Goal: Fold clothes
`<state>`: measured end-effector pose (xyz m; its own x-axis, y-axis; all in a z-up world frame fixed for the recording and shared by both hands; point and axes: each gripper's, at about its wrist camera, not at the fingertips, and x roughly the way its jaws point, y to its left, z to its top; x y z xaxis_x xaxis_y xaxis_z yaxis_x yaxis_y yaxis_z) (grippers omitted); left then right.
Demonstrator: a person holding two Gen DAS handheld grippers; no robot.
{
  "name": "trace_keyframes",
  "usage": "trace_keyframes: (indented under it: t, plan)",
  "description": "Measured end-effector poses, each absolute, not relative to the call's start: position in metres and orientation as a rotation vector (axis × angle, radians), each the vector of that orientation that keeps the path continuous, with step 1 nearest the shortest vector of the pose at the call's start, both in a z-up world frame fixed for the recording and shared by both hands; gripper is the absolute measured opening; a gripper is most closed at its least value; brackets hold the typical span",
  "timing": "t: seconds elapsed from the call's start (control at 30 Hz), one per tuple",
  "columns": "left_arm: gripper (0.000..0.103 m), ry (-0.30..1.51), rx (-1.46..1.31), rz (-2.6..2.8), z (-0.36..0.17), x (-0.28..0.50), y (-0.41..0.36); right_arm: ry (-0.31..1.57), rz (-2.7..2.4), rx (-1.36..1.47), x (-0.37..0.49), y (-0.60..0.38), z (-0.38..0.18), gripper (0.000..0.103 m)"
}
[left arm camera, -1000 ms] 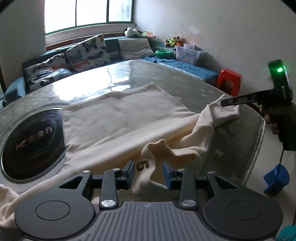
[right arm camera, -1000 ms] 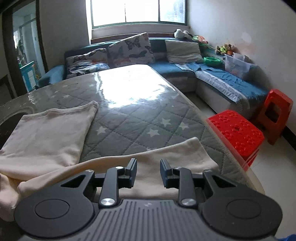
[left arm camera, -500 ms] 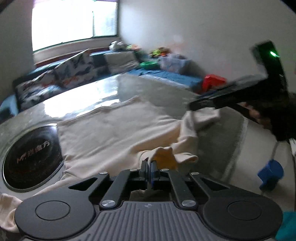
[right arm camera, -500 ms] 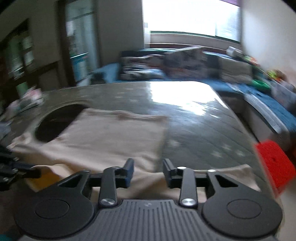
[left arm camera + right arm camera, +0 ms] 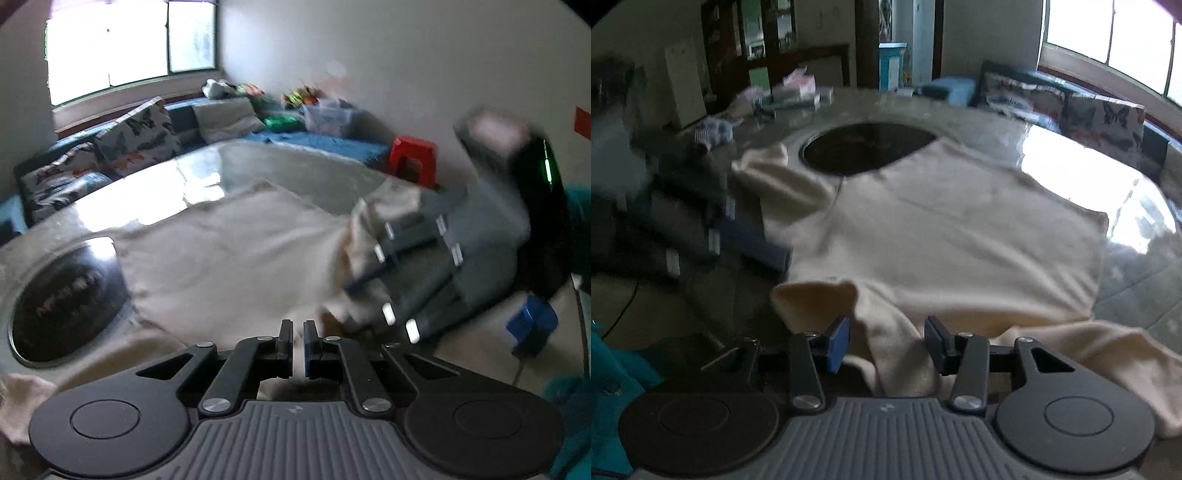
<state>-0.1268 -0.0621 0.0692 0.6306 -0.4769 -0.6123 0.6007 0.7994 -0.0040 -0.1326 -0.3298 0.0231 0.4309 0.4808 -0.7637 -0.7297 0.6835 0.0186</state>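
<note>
Since a second ago the right claw (image 5: 886, 341) has swung from the sleeve end at the desk's right edge round to the near edge, so it now faces the left claw (image 5: 298, 343), which has gone from wide open to nearly closed. Cream fabric shows in the narrow slit between the left claw's fingers, but the blur leaves it unclear whether the cloth is actually pinched. The right claw stands wide open, fingers apart, with a raised fold of the cream sweater (image 5: 945, 236) lying between them and not gripped. That sweater is pale, soft and plain, spread flat over the middle of the round desk (image 5: 1137, 280), its hem toward the far edge by the window glare, one sleeve (image 5: 1108, 347) trailing along the near edge and bunched folds heaped at the near edge between the two claws. Its upper part overlaps the dark round inset (image 5: 868, 147) in the desk's surface. Both views are smeared by motion. Each claw's grey body looms close in the other's view, blocking part of the garment. Beyond the desk sit a blue sofa (image 5: 317, 140) with butterfly cushions (image 5: 136, 136) and a red stool (image 5: 413, 158).
</note>
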Motion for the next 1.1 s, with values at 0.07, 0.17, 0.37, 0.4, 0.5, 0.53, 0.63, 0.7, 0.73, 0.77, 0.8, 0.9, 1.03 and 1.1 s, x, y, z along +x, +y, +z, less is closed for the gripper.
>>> trace_keyframes:
  t: [0.07,0.17,0.37,0.4,0.5,0.53,0.63,0.7,0.73,0.77,0.8,0.9,1.03,1.1]
  plan:
    - [0.007,0.617,0.194,-0.609,0.075,-0.116,-0.064,0.833,0.784,-0.355,-0.137,-0.329,0.020,0.047]
    - [0.007,0.645,0.156,-0.606,0.066,-0.095,-0.073,0.846,0.809,-0.349,-0.144,-0.335,0.026,0.046]
    - [0.007,0.710,0.109,-0.646,0.044,-0.068,-0.099,0.824,0.685,-0.214,-0.142,-0.385,0.048,0.041]
    - [0.007,0.713,0.112,-0.664,0.042,-0.070,-0.104,0.817,0.632,-0.185,-0.137,-0.399,0.052,0.041]
    - [0.007,0.714,0.119,-0.716,0.038,-0.075,-0.118,0.806,0.448,-0.094,-0.114,-0.439,0.057,0.035]
    - [0.007,0.715,0.116,-0.731,0.037,-0.076,-0.123,0.802,0.383,-0.061,-0.106,-0.453,0.056,0.035]
    - [0.007,0.727,0.117,-0.771,0.034,-0.076,-0.133,0.793,0.190,0.013,-0.081,-0.488,0.050,0.034]
    - [0.007,0.736,0.124,-0.793,0.032,-0.077,-0.139,0.787,0.104,0.036,-0.066,-0.509,0.045,0.034]
    - [0.007,0.741,0.126,-0.805,0.030,-0.078,-0.141,0.783,0.065,0.045,-0.059,-0.518,0.043,0.034]
    - [0.007,0.746,0.128,-0.815,0.029,-0.079,-0.143,0.783,0.039,0.048,-0.052,-0.524,0.040,0.034]
    - [0.007,0.750,0.131,-0.825,0.028,-0.080,-0.145,0.783,0.020,0.047,-0.047,-0.528,0.038,0.034]
    - [0.007,0.761,0.136,-0.843,0.025,-0.082,-0.147,0.784,-0.037,0.046,-0.030,-0.540,0.030,0.034]
    - [0.007,0.767,0.136,-0.867,0.026,-0.084,-0.147,0.793,-0.091,0.053,-0.009,-0.552,0.019,0.034]
    - [0.007,0.767,0.137,-0.869,0.027,-0.084,-0.147,0.813,-0.094,0.059,-0.003,-0.553,0.013,0.027]
